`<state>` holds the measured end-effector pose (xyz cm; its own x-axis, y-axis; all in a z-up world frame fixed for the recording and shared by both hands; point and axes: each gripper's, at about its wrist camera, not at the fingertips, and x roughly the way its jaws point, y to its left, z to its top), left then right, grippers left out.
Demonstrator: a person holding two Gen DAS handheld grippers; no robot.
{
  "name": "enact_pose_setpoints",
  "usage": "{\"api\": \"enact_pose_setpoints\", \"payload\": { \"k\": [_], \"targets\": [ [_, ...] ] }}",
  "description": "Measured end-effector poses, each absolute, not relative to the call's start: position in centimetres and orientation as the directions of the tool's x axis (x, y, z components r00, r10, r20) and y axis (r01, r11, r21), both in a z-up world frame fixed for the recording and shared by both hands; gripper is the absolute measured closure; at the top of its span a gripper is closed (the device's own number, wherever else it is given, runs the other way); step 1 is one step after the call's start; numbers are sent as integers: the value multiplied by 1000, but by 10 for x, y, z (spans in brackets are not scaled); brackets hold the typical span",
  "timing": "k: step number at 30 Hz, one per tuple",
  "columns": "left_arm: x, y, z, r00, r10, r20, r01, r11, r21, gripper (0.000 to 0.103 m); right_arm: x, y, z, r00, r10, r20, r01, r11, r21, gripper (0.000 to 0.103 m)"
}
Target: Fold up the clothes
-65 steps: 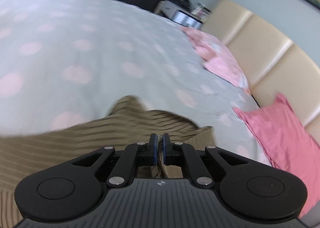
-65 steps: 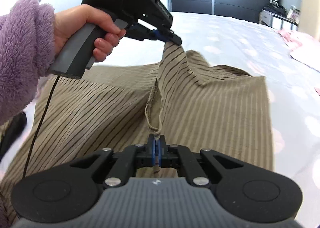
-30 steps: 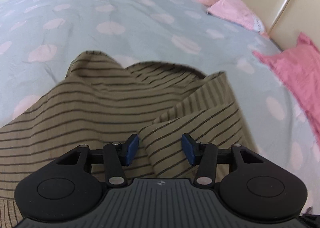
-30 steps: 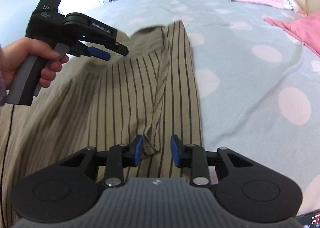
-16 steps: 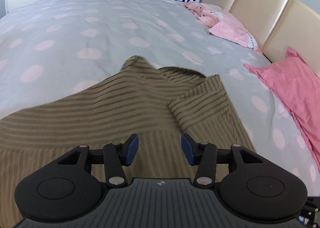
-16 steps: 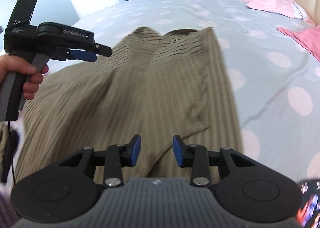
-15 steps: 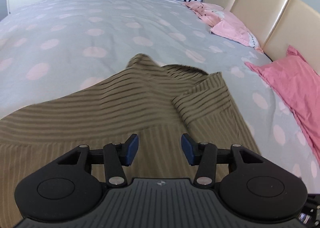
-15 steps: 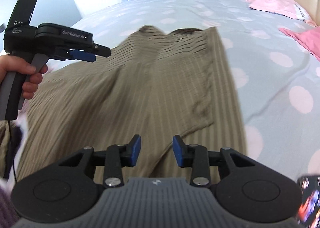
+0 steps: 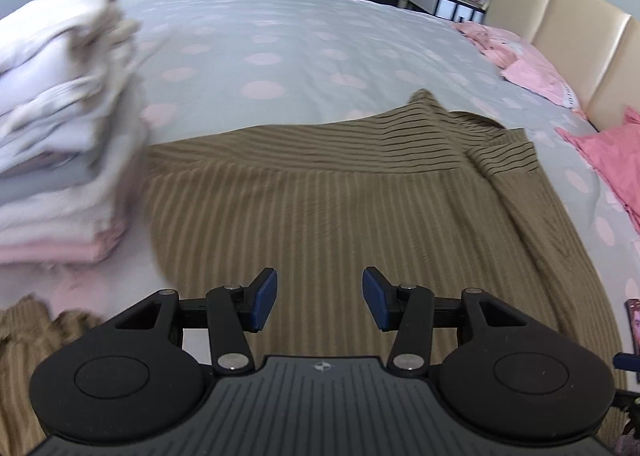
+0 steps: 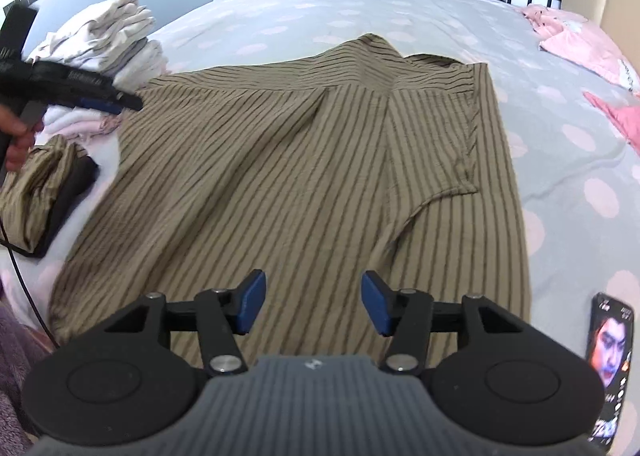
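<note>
**Striped shirt spread on the bed, both tongs open above its near half**

We see a tan striped shirt [image 10: 300,176] lying spread on the grey bedspread [image 10: 360,12] with pink dots. In the right wrist view it fills the centre of the frame; its collar end points toward 12 o'clock, and one sleeve is folded in over the body at about 2 o'clock, its cuff edge lying on the striped cloth. The right gripper [image 10: 312,302] has its blue pads well apart with nothing between them — the shirt lies below and ahead of the gap, its near hem running under the tool. The left gripper [image 9: 319,298] is likewise spread wide and empty; in its own view the shirt stretches from the pads up toward 12 and 1 o'clock, with the folded sleeve at 2 o'clock. From the right wrist view we find that same left gripper [image 10: 116,102] at 10 o'clock, its tips over the shirt's far left corner; whether they touch the cloth we cannot tell.

A stack of folded laundry [image 10: 108,44] sits just beside the shirt at 10 o'clock — blurred in the left wrist view [image 9: 60,144]. Pink pillows [image 10: 580,40] lie at 2 o'clock, well apart from the shirt. A phone [image 10: 610,360] with a lit screen rests on the bedspread at 4 o'clock, near the shirt's right hem.
</note>
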<state>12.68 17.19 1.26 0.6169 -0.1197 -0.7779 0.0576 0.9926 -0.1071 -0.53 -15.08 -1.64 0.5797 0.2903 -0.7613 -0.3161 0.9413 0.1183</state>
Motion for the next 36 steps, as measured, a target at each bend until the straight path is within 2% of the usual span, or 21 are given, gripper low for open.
{"api": "enact_pose_setpoints", "payload": {
  "k": [10,19,26,27,29,31,35,36],
  "targets": [
    [85,225,1,631,-27,-775,-28,998,-58,56,2,-118,-17,526,335,-782,-334,927,172,46],
    [120,245,-23,640,-47,-767,-101,984,-144,54,5,-95,-26,484,338,-807,-392,908,146,45],
    [147,253,-43,634,-46,-772,-147,973,-179,55,-4,-97,-31,493,286,-822,-365,925,103,42],
    [151,254,-45,633,-45,-773,-153,971,-181,56,-3,-97,-31,491,282,-824,-360,927,102,42],
    [159,256,-51,629,-42,-776,-164,969,-186,70,-1,-101,-33,488,283,-826,-349,930,113,42],
    [166,257,-57,625,-40,-779,-176,966,-190,75,0,-104,-35,484,283,-828,-339,933,121,42],
    [179,257,-63,626,-31,-779,-194,962,-194,99,0,-113,-38,476,285,-832,-319,937,139,42],
    [180,254,-58,636,-24,-771,-192,963,-188,100,0,-115,-38,476,288,-831,-316,938,144,42]
  ]
}}
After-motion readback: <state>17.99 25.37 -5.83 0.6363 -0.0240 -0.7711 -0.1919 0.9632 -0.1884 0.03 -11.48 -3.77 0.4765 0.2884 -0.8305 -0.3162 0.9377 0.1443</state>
